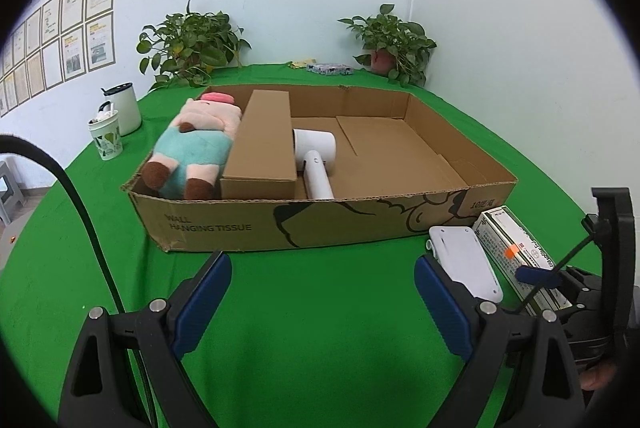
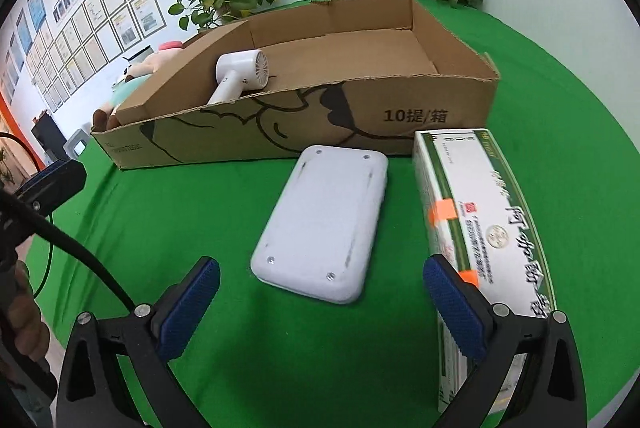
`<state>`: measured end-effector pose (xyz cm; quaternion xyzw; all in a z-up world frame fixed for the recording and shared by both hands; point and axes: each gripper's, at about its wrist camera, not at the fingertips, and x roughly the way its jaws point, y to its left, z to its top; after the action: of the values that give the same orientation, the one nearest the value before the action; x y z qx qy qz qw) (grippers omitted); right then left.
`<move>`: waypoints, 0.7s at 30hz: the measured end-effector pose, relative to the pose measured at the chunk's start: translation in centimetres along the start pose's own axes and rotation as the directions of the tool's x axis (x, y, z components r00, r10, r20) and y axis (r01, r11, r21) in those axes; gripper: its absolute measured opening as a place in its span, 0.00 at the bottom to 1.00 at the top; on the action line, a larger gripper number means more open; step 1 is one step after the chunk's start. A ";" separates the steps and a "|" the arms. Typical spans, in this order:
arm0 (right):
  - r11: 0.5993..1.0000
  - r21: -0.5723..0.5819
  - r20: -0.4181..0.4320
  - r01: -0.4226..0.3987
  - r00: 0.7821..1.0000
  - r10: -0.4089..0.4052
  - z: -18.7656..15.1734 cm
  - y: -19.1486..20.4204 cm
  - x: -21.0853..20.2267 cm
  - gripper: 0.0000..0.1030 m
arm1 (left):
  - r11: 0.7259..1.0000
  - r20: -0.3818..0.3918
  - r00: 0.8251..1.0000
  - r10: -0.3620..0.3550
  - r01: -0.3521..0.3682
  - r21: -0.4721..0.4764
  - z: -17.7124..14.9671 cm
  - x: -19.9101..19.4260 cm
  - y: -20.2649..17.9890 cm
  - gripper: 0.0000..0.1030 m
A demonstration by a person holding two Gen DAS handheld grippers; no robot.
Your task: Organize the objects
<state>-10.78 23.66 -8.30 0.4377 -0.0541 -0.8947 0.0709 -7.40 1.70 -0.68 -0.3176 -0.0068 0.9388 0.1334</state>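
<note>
A shallow cardboard box (image 1: 224,228) (image 2: 460,96) sits on the green table. It holds a plush pig (image 1: 192,148) at the left, a long brown carton (image 1: 260,144), and a white hair dryer (image 1: 316,156) (image 2: 240,72). In front of its right end lie a flat white device (image 2: 324,224) (image 1: 464,260) and a white-and-green medicine box (image 2: 484,216) (image 1: 520,252). My left gripper (image 1: 324,292) is open and empty, in front of the box. My right gripper (image 2: 320,300) is open and empty, just short of the white device, its right finger beside the medicine box.
Two potted plants (image 1: 192,44) (image 1: 392,44) stand at the table's back by the wall. A white mug (image 1: 124,108) and a patterned cup (image 1: 106,140) stand left of the box. A small patterned packet (image 1: 330,69) lies at the back.
</note>
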 end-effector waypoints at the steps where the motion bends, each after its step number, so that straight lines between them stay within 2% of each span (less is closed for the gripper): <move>1: 1.000 -0.004 -0.004 0.002 1.000 -0.002 0.2 0.4 0.3 0.99 | 1.000 -0.004 1.000 -0.008 0.008 0.003 0.0 0.2 -0.1 0.90; 5: 0.999 0.000 -0.049 0.039 0.998 -0.039 0.6 1.2 2.0 0.99 | 1.000 -0.008 1.000 -0.018 0.018 0.006 0.1 0.2 -0.2 0.90; 7: 0.996 -0.016 -0.050 0.093 0.994 -0.094 0.6 1.4 2.7 0.96 | 1.000 -0.010 1.000 -0.016 0.016 0.004 0.0 0.1 0.0 0.90; 9: 0.992 -0.045 -0.048 0.114 0.992 -0.116 0.7 1.9 3.2 0.84 | 1.000 -0.016 1.000 -0.015 0.015 -0.002 0.0 0.2 0.1 0.90; 10: 0.990 -0.067 -0.049 0.121 0.991 -0.125 0.7 2.2 3.3 0.72 | 1.000 -0.019 1.000 -0.014 0.014 -0.008 -0.1 0.2 0.3 0.90; 12: 0.988 -0.097 -0.046 0.122 0.991 -0.127 0.5 2.6 3.3 0.68 | 1.000 -0.026 0.999 -0.023 0.022 -0.021 -0.1 0.3 0.5 0.90; 15: 0.991 -0.105 -0.049 0.087 0.995 -0.092 -0.2 2.8 2.8 0.67 | 0.998 -0.050 0.997 -0.053 0.051 -0.044 -0.2 0.4 0.9 0.90; 18: 0.994 -0.107 -0.067 -0.011 0.998 0.004 -1.9 3.4 1.2 0.67 | 0.992 -0.094 0.990 -0.106 0.100 -0.073 -0.4 0.6 1.2 0.90; 20: 0.990 -0.118 -0.078 -0.078 0.995 0.069 -3.3 4.0 0.1 0.68 | 0.984 -0.140 0.977 -0.163 0.151 -0.091 -0.5 1.1 1.2 0.90; 21: 0.988 -0.125 -0.081 -0.095 0.993 0.085 -3.9 4.1 -0.3 0.76 | 0.979 -0.168 0.967 -0.193 0.177 -0.101 -0.6 1.6 1.1 0.90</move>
<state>-7.22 19.50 -9.79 0.4627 -0.0135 -0.8751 0.1411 -8.52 0.99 -2.21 -0.4033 -0.0645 0.8890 0.2069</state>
